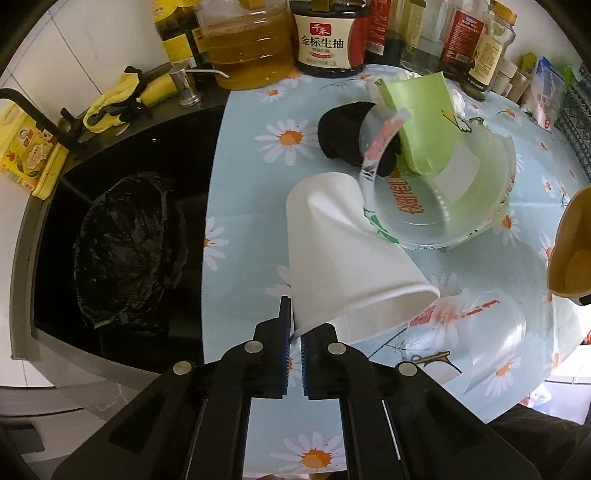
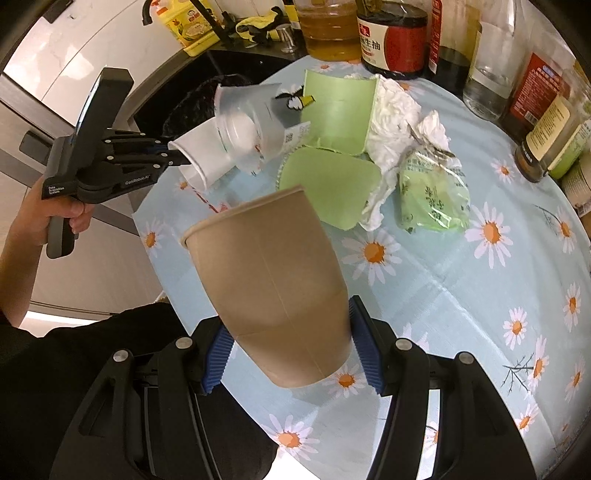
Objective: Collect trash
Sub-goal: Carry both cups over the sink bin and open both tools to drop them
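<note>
My left gripper [image 1: 295,332] is shut on the rim of a white paper cup [image 1: 343,251], which hangs tilted over the daisy-print tablecloth [image 1: 251,147]. The right wrist view shows the same gripper [image 2: 176,154] pinching the white cup [image 2: 201,155], with a hand on its handle. My right gripper [image 2: 291,332] is shut on a brown paper cup [image 2: 273,288], one blue pad on each side, held above the table; this cup also shows at the right edge of the left wrist view [image 1: 570,243]. A clear plastic cup [image 1: 480,332] lies below the white one.
A black bin bag [image 1: 125,247] lines the dark sink left of the table. On the cloth lie a clear container [image 1: 443,206], a green carton [image 2: 340,110], a green lid [image 2: 332,184], crumpled tissue [image 2: 399,122] and a green packet [image 2: 432,192]. Sauce and oil bottles [image 1: 332,33] crowd the back.
</note>
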{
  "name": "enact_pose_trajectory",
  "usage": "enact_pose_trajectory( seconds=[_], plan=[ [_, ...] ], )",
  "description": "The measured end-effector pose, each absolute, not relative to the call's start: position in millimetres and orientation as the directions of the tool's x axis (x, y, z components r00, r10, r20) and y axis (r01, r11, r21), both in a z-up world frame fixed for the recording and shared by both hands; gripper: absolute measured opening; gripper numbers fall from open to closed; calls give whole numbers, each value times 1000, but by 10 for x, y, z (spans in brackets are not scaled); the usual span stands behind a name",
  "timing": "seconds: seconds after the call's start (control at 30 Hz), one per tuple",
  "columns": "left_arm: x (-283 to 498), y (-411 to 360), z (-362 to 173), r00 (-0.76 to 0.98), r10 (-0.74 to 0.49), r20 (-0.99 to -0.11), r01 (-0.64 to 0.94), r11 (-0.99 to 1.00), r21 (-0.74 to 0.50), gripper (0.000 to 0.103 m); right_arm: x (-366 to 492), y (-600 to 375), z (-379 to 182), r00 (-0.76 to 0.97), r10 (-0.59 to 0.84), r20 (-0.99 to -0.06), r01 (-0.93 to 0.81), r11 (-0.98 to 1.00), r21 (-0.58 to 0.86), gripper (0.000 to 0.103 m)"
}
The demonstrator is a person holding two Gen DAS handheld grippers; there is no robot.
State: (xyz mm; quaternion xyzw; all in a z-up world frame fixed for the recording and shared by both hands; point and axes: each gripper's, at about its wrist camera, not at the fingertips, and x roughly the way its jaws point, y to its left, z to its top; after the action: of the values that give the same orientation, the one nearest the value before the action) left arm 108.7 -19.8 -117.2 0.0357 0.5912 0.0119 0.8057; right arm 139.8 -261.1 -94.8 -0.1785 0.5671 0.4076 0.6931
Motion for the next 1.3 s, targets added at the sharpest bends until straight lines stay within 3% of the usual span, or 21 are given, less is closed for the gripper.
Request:
enact_pose_trajectory(
  seconds=[0.8,1.3],
  plan=[
    [1121,815,-931,331,-43,-942,90,996,-13,3,1336,-1054,-590,22,437,-899,-773,578,262,59],
    [1057,2002,-852,326,2,-945,-11,1000,-2,3,1646,494,-833,-62,492,-868,-777,522,351,59]
  ],
)
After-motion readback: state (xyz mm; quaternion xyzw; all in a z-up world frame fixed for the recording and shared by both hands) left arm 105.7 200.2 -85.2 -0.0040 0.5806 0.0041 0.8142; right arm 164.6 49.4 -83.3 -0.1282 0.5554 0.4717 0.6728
